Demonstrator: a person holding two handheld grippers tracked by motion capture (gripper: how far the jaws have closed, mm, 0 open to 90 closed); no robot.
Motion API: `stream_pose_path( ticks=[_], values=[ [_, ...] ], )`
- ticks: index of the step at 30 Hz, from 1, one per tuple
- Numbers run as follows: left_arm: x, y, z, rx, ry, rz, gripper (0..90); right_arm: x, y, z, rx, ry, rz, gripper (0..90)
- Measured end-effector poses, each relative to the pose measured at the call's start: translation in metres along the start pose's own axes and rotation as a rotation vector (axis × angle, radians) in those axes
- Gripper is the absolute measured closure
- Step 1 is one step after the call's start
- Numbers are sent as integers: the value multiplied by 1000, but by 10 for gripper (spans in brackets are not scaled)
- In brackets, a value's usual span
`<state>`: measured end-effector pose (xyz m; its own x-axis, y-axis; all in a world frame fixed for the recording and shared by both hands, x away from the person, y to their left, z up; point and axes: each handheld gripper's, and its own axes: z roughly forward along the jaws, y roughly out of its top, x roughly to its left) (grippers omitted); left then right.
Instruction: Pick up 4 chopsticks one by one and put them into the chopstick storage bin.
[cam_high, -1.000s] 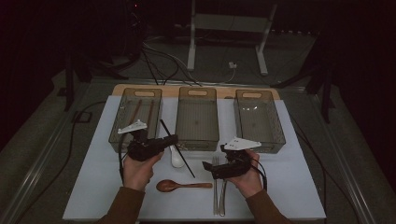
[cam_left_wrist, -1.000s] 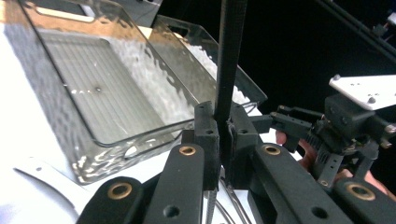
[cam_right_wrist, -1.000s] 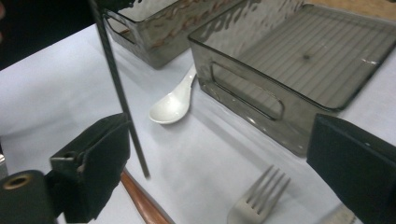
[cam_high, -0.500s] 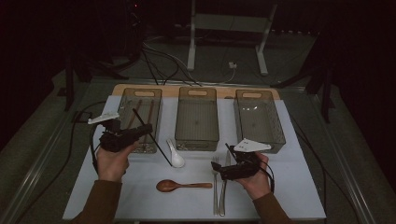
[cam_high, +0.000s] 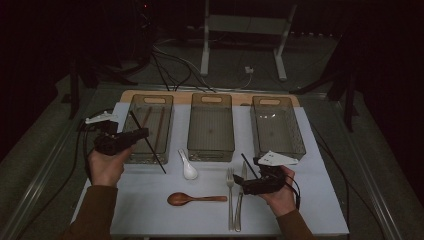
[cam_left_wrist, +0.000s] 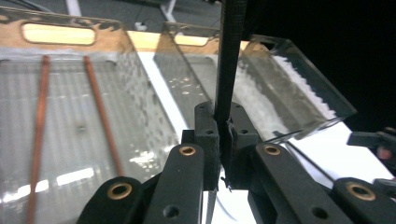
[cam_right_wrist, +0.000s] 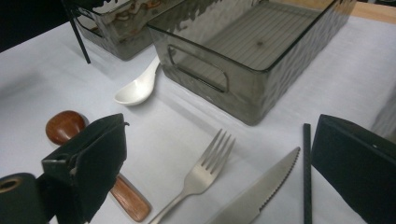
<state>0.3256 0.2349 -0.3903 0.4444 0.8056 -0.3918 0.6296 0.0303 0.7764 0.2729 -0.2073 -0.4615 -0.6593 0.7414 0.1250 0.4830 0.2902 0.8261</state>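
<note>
Fingers of the left gripper (cam_high: 142, 134) are clamped on a black chopstick (cam_high: 148, 143), which the left gripper view shows pinched upright between the pads (cam_left_wrist: 211, 140). In the high view that chopstick slants across the near right corner of the left bin (cam_high: 131, 107), its lower end above the white cloth (cam_high: 320, 200) just in front of the bin. Two brown chopsticks (cam_left_wrist: 100, 116) lie lengthwise inside that bin. Fingers of the right gripper (cam_high: 239, 184) stand wide apart near the bench's front edge, right of centre, with nothing pressed between them; in the right gripper view a second black chopstick (cam_right_wrist: 307, 172) lies on the cloth just beside the right-hand finger (cam_right_wrist: 355, 163), and I cannot tell whether they touch. A fork (cam_right_wrist: 201, 175) and a knife (cam_right_wrist: 257, 191) lie side by side between the fingers. A wooden spoon (cam_high: 195, 199) lies left of the fork, and a white spoon (cam_high: 189, 166) sits in front of the middle bin (cam_high: 211, 99). The right bin (cam_high: 260, 116) stands toward the bench's far right.
</note>
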Motion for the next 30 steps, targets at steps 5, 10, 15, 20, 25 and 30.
stream_pose_path(
  ticks=[5,10,15,20,25,30],
  values=[
    [8,6,4,25,47,1,872,-3,-6,-5,-2,-10,6,38],
    [16,13,9,38,84,2,872,-9,-11,-11,-6,-18,23,38],
    [20,18,15,44,115,0,872,-13,-14,-16,-10,-30,30,38],
    [26,23,19,28,131,3,872,-16,-18,-22,-14,-42,34,38],
    [31,31,23,10,147,2,871,-21,-22,-27,-16,-56,36,38],
    [35,37,28,-12,166,11,870,-23,-25,-30,-16,-60,34,38]
  ],
)
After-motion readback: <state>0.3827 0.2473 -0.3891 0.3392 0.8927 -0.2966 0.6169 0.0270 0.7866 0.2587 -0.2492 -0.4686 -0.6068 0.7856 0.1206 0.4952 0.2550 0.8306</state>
